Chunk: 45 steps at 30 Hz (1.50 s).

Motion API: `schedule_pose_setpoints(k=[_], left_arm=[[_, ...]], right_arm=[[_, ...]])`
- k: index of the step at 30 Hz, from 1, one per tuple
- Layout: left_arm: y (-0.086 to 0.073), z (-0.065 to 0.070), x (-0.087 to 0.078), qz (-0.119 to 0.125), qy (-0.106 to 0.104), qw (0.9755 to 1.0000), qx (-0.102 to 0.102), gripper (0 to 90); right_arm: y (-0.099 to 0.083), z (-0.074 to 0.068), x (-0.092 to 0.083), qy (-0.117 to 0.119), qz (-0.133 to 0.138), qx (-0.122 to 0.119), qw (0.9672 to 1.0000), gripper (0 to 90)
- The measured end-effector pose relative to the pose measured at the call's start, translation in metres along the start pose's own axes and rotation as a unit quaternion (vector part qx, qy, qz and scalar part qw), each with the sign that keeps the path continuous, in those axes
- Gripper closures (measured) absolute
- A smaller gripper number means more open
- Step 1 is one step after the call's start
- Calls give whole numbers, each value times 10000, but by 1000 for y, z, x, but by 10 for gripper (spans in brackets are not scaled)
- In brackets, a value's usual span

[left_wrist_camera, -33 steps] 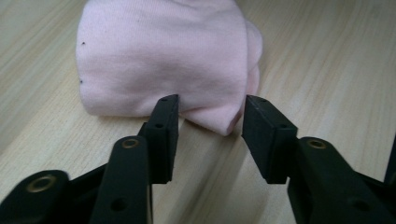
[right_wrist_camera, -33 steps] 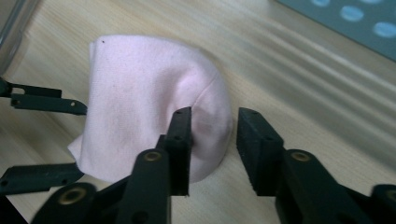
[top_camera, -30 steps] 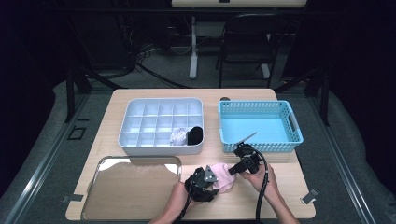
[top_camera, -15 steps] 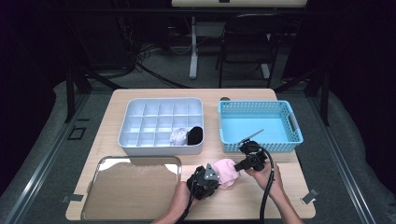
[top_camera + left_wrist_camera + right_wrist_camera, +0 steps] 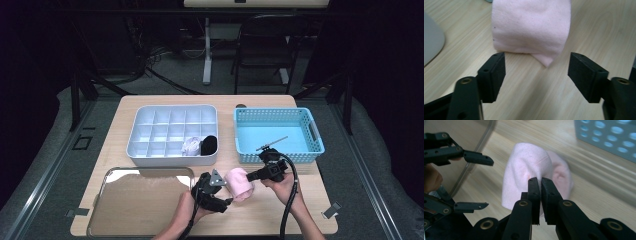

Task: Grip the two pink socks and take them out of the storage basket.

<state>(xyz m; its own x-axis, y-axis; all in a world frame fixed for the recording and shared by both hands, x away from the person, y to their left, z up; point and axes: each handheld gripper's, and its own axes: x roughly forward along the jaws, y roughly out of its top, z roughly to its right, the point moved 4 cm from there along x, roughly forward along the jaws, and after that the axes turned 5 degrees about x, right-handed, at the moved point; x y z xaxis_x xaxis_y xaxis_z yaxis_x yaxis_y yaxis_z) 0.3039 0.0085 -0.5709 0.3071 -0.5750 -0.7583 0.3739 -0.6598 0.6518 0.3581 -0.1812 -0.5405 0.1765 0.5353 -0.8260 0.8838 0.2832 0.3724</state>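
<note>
Claws first: the left claw (image 5: pixel 536 75) has just been opening and stands released before the pink sock (image 5: pixel 239 183) on the tabletop (image 5: pixel 310 200); the right claw (image 5: pixel 540 185) pinches its fabric. Beyond sit a compartment box (image 5: pixel 172 152) and blue basket (image 5: pixel 279 155).

The rolled cloth (image 5: pixel 240 183) lies between tray (image 5: pixel 141 206) and basket (image 5: pixel 279 134).
</note>
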Motion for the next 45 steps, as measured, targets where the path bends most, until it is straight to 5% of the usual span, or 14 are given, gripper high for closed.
schedule_pose_setpoints(k=[5, 12, 15, 18, 24, 29, 33, 42, 45], left_arm=[[-9, -9, -17, -26, 65, 9999, -131, 254], [-15, -13, -25, -129, 164, 9997, -156, 235], [-14, -11, -23, -136, 171, 9997, -140, 234], [-13, -8, -20, -133, 173, 9997, -118, 235], [-2, 3, -7, -138, 240, 9996, -20, 245], [12, 13, 8, -99, 279, 9995, 54, 275], [12, 16, 21, -194, 365, 9990, 148, 313], [2, 9, 32, -283, 293, 9991, 138, 579], [1, 9, 31, -264, 299, 9991, 167, 662]], right_arm=[[-1, -17, 12, 94, -137, -167, 9997, 852], [-1, -32, 29, -96, -450, -476, 9978, 843], [-2, -36, 38, -111, -596, -590, 9964, 792], [-1, -40, 37, -8, -431, -543, 9976, 701], [3, -22, 18, -346, -32, -444, 9984, 591], [1, -7, 26, -932, -197, -284, 9950, 533], [0, -1, 35, -1067, -357, -231, 9934, 511], [-3, 0, 44, -1155, -546, -176, 9917, 543], [-4, 1, 44, -1337, -653, -239, 9886, 585]])
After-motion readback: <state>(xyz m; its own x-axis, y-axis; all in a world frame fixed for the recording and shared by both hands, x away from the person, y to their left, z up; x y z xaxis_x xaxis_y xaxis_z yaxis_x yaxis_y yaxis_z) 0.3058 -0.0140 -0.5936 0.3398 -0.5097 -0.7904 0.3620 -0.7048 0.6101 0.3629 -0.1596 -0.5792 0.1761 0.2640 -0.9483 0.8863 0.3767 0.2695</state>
